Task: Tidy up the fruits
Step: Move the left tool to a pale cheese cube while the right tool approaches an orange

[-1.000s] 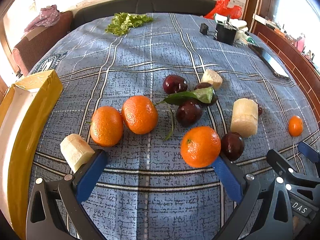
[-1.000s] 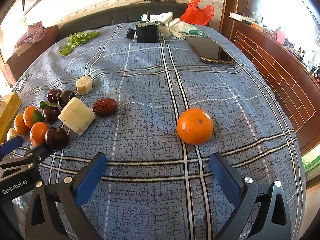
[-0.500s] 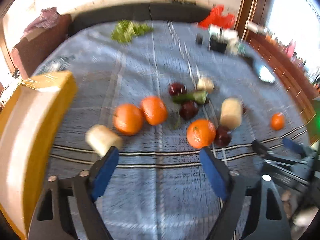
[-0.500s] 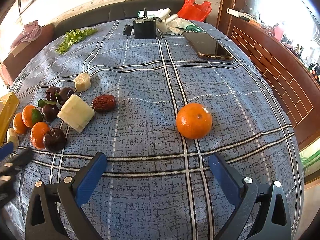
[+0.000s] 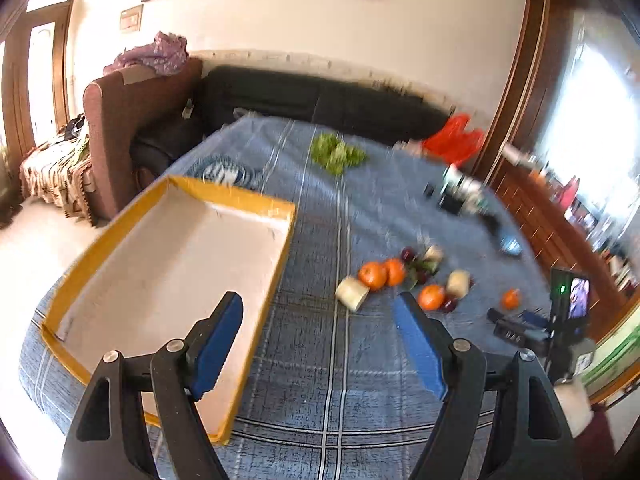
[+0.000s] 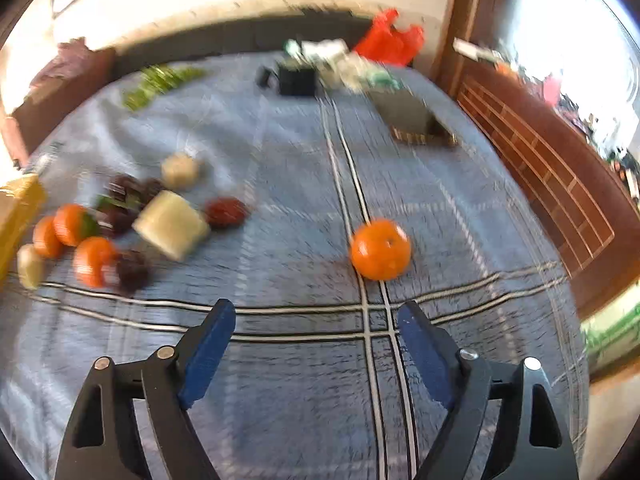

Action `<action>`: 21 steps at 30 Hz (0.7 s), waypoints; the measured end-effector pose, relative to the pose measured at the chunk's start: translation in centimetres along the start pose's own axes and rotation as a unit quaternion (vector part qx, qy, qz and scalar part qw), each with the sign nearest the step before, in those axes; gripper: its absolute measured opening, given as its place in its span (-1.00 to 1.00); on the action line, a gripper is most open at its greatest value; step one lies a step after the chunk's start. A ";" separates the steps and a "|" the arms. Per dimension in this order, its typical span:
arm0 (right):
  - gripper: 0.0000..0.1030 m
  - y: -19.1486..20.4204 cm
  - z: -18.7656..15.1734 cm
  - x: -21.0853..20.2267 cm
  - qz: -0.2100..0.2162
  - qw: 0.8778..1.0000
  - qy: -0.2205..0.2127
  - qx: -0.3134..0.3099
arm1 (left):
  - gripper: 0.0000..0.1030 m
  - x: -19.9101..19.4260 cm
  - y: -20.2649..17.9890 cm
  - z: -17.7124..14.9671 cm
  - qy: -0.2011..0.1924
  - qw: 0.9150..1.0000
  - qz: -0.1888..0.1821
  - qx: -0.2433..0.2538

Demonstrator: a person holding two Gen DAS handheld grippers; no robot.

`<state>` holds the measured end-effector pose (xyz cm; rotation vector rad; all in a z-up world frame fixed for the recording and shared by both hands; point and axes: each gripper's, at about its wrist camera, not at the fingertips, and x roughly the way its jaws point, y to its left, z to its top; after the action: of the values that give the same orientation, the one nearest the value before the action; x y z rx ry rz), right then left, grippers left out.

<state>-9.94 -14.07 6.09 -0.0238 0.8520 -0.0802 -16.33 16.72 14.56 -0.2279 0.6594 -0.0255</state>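
Note:
A cluster of oranges (image 5: 374,275), dark plums (image 5: 409,255) and pale cut fruit pieces (image 5: 352,293) lies on the blue checked cloth (image 5: 340,360). It also shows in the right wrist view, with oranges (image 6: 94,266) at the left. A lone orange (image 6: 380,249) lies apart, just ahead of my right gripper (image 6: 316,344), which is open and empty. The lone orange also shows in the left wrist view (image 5: 510,299). My left gripper (image 5: 318,340) is open and empty, raised well back from the fruit. A yellow-rimmed white tray (image 5: 256,208) sits to its left.
Green lettuce (image 5: 338,154), a black box (image 6: 298,79), a red bag (image 6: 390,42) and a phone (image 6: 416,120) lie at the table's far side. A dark sofa (image 5: 312,100) and brown armchair (image 5: 132,112) stand behind. My right gripper (image 5: 516,330) shows at the right table edge.
My left gripper has pulled back and up from the fruit cluster, bringing the whole tray into view. My right gripper has moved slightly, and its view is blurred.

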 end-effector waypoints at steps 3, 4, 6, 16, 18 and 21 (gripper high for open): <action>0.68 0.6 2.0 -4.0 0.035 0.998 -0.046 -0.002 | 0.50 -1.8 0.5 1.7 -0.025 1.000 -0.004 -0.006; 0.68 0.7 2.6 -5.0 0.052 0.997 -0.056 0.001 | 0.50 -2.4 0.5 2.8 -0.032 0.999 0.000 0.001; 0.68 1.0 4.5 -6.9 0.100 0.992 -0.071 0.005 | 0.50 -2.9 0.4 4.1 -0.041 0.999 0.005 0.007; 0.20 4.6 3.0 -2.2 0.220 0.976 0.005 0.006 | 0.55 4.0 -0.2 2.5 0.064 0.997 -0.030 -0.013; 0.10 5.0 2.4 -0.9 0.229 0.973 0.020 0.002 | 0.55 6.4 -0.3 1.3 0.094 0.994 -0.041 -0.024; 0.10 5.8 2.2 0.4 0.242 0.970 0.027 -0.002 | 0.55 9.1 -0.3 0.4 0.113 0.992 -0.041 -0.035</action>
<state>-7.67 -8.36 6.92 0.1840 0.8910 0.3811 -8.87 15.64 9.37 -0.3235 0.8773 -0.1077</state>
